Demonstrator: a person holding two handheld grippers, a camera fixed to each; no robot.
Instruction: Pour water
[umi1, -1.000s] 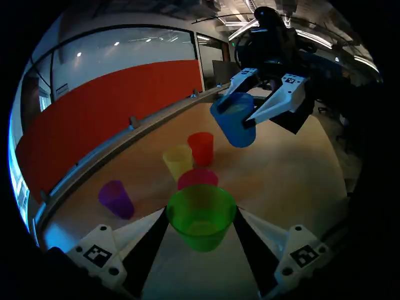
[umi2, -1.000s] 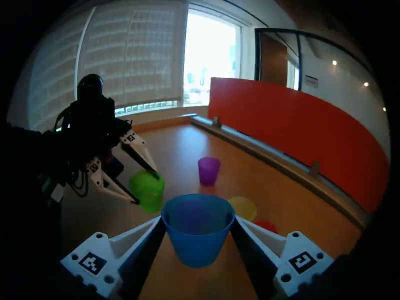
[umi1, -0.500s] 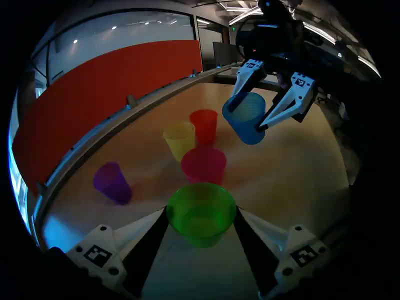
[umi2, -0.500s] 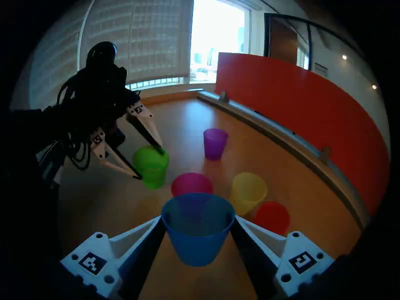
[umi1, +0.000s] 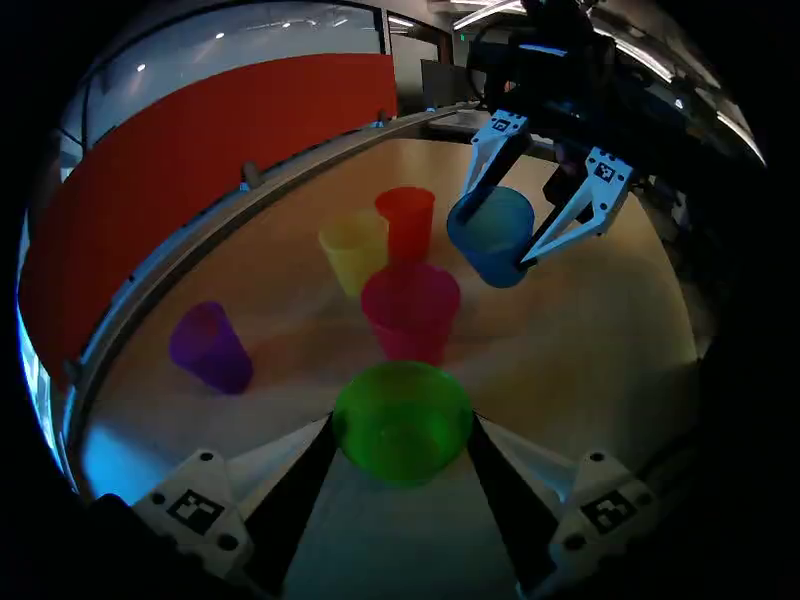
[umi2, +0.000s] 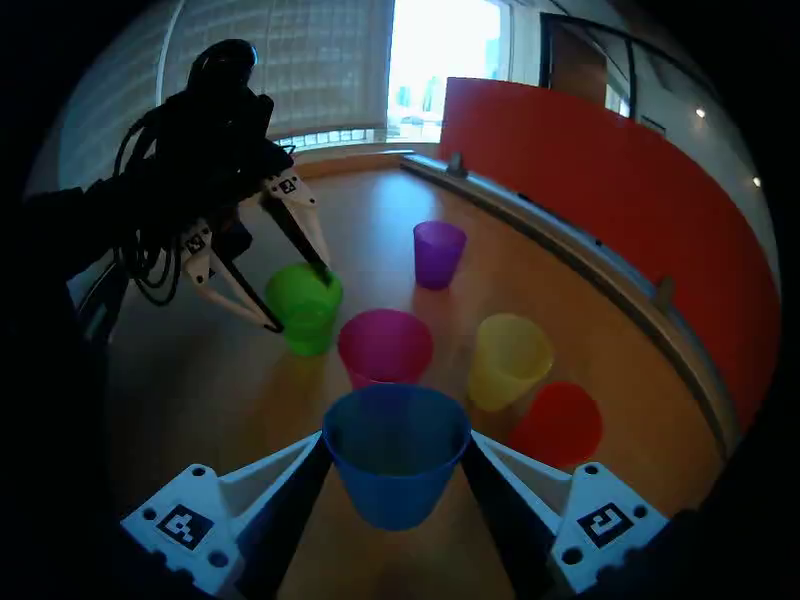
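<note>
My left gripper (umi1: 402, 440) is shut on a green cup (umi1: 402, 422), held upright near the table's edge. In the right gripper view the same green cup (umi2: 304, 305) hangs between the left gripper's (umi2: 297, 298) white fingers. My right gripper (umi2: 396, 470) is shut on a blue cup (umi2: 396, 460); from the left gripper view the blue cup (umi1: 492, 235) sits in the right gripper (umi1: 498, 230), tilted a little. A magenta cup (umi1: 411, 310) stands on the wooden table (umi1: 600, 330) between the two held cups. I cannot make out water in any cup.
A yellow cup (umi1: 353, 250), a red cup (umi1: 406, 221) and a purple cup (umi1: 208, 346) stand on the table toward a red wall panel (umi1: 200, 160). They appear again as yellow cup (umi2: 509, 358), red cup (umi2: 558, 424) and purple cup (umi2: 438, 253). A person's dark sleeve (umi2: 90, 250) is behind the left gripper.
Both grippers have come lower and closer to the cluster of cups. The blue cup has dropped toward the magenta cup, which now shows fully in both views.
</note>
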